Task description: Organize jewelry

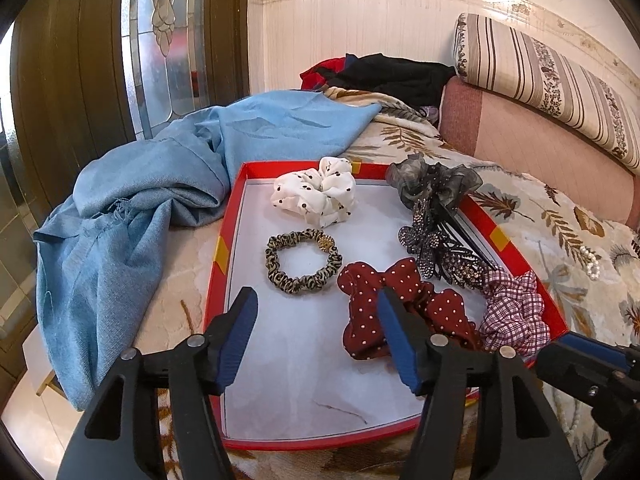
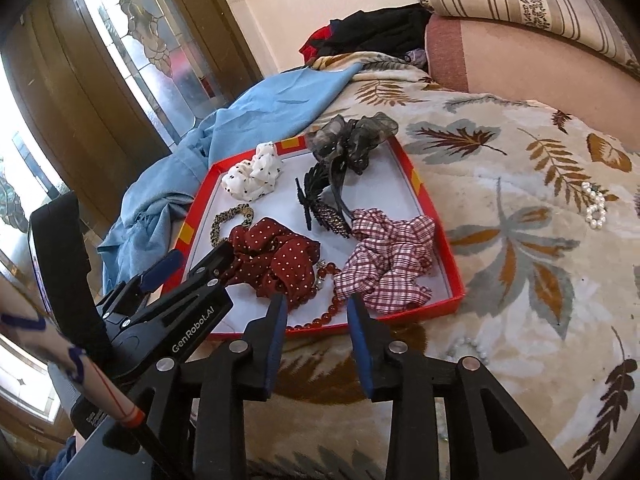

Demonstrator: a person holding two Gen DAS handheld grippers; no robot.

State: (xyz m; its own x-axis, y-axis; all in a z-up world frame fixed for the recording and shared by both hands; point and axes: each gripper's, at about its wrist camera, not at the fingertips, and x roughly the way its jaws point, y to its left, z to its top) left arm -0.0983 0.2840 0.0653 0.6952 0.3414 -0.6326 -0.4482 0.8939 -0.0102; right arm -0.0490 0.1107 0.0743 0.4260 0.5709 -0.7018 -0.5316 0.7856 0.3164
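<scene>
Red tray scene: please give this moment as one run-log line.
left hand-held gripper: open, empty | right hand-held gripper: open, empty | red tray: scrunchies, red bead bracelet | pearl bracelet: outside, on blanket

Left gripper [image 1: 316,328] hangs over the near end of a red tray [image 1: 218,280] w/ white lining, jaws apart, nothing between them; its right finger overlaps the maroon polka-dot scrunchie [image 1: 432,304]. Also in tray: leopard-print hair tie [image 1: 304,260], white dotted scrunchie [image 1: 316,192], rhinestone hair clips [image 1: 444,252], grey organza bow [image 1: 436,180], plaid scrunchie [image 1: 516,308]. Blue cloth [image 1: 140,208] lies crumpled left of tray on a leaf-print blanket [image 1: 560,220]; pearl bracelet [image 1: 592,264] on blanket at right, right gripper's [image 1: 592,364] tip at lower right.
</scene>
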